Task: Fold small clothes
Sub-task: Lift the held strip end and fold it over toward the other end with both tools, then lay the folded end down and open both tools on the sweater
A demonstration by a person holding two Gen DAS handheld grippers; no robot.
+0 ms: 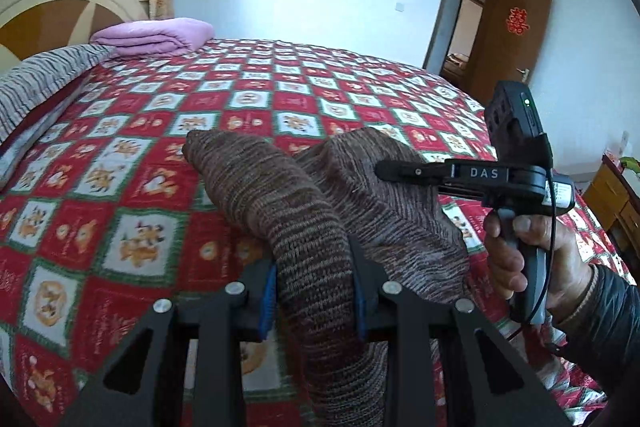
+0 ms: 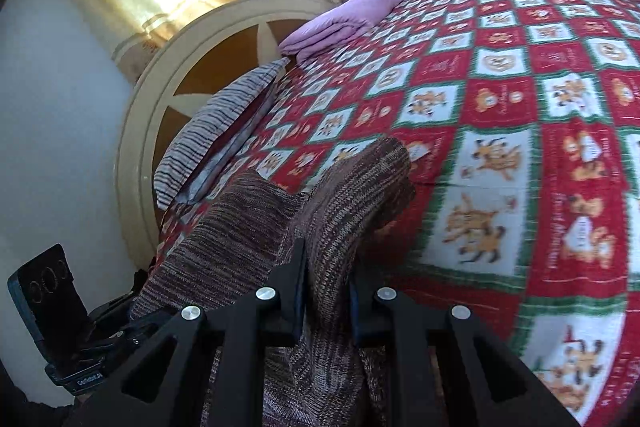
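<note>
From the left wrist camera, the left hand-held gripper [image 1: 314,301] has its jaws clamped on a fold of the brown knit garment [image 1: 280,195], which rises between the blue pads and drapes forward above the quilted bed cover [image 1: 132,155]. Just right of that garment the right hand-held gripper [image 1: 404,173] reaches in sideways with its tips buried in the other bunch of knit, gripped from below by the person's right hand [image 1: 516,255]. Beyond the garment, toward the headboard, a folded purple blanket [image 1: 154,35] and a striped pillow [image 1: 44,79] lie well apart from the work. From the right wrist camera, the right hand-held gripper [image 2: 328,301] is likewise closed on a band of the brown knit garment [image 2: 352,195], the cloth running up between its pads and hanging over the bed cover [image 2: 500,147]; left of the garment, part of the left hand-held gripper's body shows low in the corner. The garment appears to be held aloft at two points, so the step in hand seems to be spreading it before laying it down. Doing this well likely means keeping both grips firm, drawing the two holds apart until the knit hangs flat without twist, then lowering it onto a bare stretch of bed cover with the edges level, since loose knit stretches and sags easily.
</note>
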